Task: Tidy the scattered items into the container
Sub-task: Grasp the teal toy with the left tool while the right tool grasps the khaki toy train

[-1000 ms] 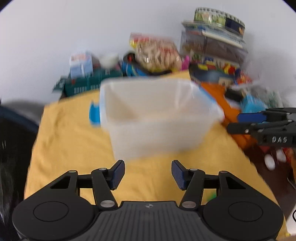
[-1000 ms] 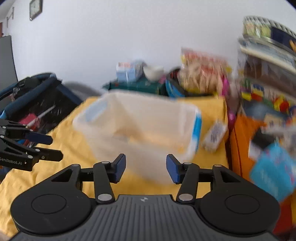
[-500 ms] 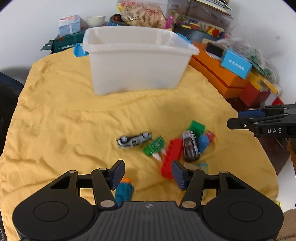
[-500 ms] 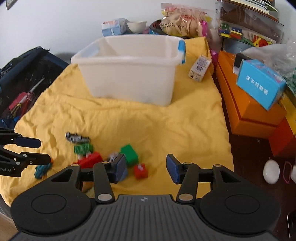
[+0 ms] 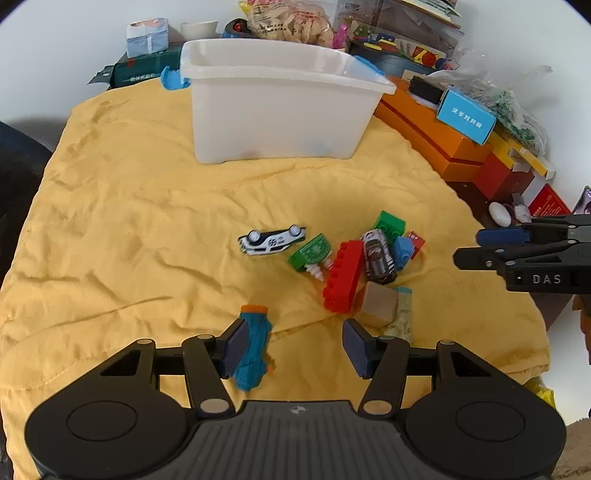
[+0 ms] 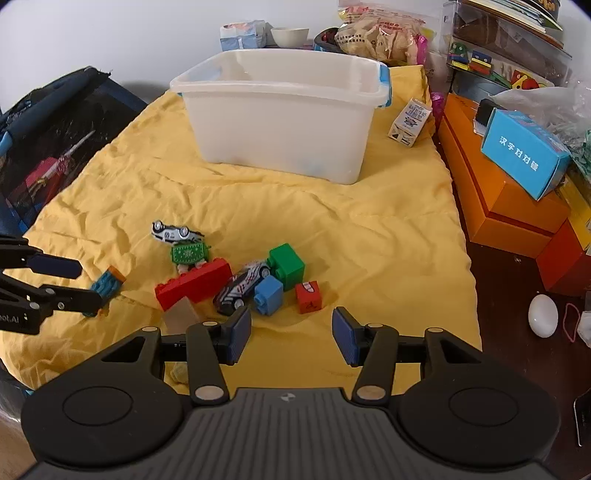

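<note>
A white plastic bin stands at the far side of a yellow cloth. Toys lie scattered nearer: an overturned white toy car, a green piece, a long red brick, a striped toy car, green, blue and small red bricks, a wooden block. A teal and orange block lies by the left pad of my left gripper, which is open and holds nothing. My right gripper is open above bare cloth, just short of the bricks.
Orange boxes and a blue carton line the right side. A small milk carton stands right of the bin. A dark bag is at the left. A snack bag and shelves of toys fill the back.
Both grippers tipped downward and pulled back from the bin, so the scattered toys came into view. Over the last half second they sank closer to the toys. The jaws kept their width.
</note>
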Action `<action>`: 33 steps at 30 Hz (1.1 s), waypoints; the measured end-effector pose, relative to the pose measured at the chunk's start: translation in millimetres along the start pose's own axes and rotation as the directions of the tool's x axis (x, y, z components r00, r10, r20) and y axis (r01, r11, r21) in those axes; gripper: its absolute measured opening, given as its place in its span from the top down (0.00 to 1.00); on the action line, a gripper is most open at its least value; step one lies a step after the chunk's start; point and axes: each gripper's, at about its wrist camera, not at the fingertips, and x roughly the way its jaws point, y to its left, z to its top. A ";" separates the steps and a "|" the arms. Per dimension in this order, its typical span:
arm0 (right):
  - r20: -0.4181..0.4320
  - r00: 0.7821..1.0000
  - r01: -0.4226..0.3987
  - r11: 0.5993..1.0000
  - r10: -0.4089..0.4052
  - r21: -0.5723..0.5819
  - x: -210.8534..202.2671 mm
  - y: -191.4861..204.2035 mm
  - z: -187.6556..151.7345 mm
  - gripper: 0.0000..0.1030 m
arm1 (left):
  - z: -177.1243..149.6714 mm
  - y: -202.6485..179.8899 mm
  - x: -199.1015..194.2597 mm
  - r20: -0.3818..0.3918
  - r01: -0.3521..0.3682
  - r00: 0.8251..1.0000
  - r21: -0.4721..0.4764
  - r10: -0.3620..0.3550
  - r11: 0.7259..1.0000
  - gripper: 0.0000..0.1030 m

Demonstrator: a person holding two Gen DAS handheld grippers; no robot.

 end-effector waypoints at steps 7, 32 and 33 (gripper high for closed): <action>-0.070 0.997 -0.021 1.000 0.020 -0.018 11.3 9.1 -16.4 0.57 | -13.3 6.3 10.6 -0.045 -0.007 0.999 0.000 0.007 1.000 0.42; -0.140 0.988 -0.068 0.998 0.067 -0.001 28.6 29.2 -19.7 0.55 | -13.7 12.7 38.3 -0.112 0.002 0.994 -0.004 -0.002 1.000 0.60; -0.147 0.983 -0.104 0.994 0.108 0.041 31.9 26.2 -19.5 0.55 | -14.9 10.7 37.5 -0.113 0.005 0.994 -0.006 -0.006 1.000 0.60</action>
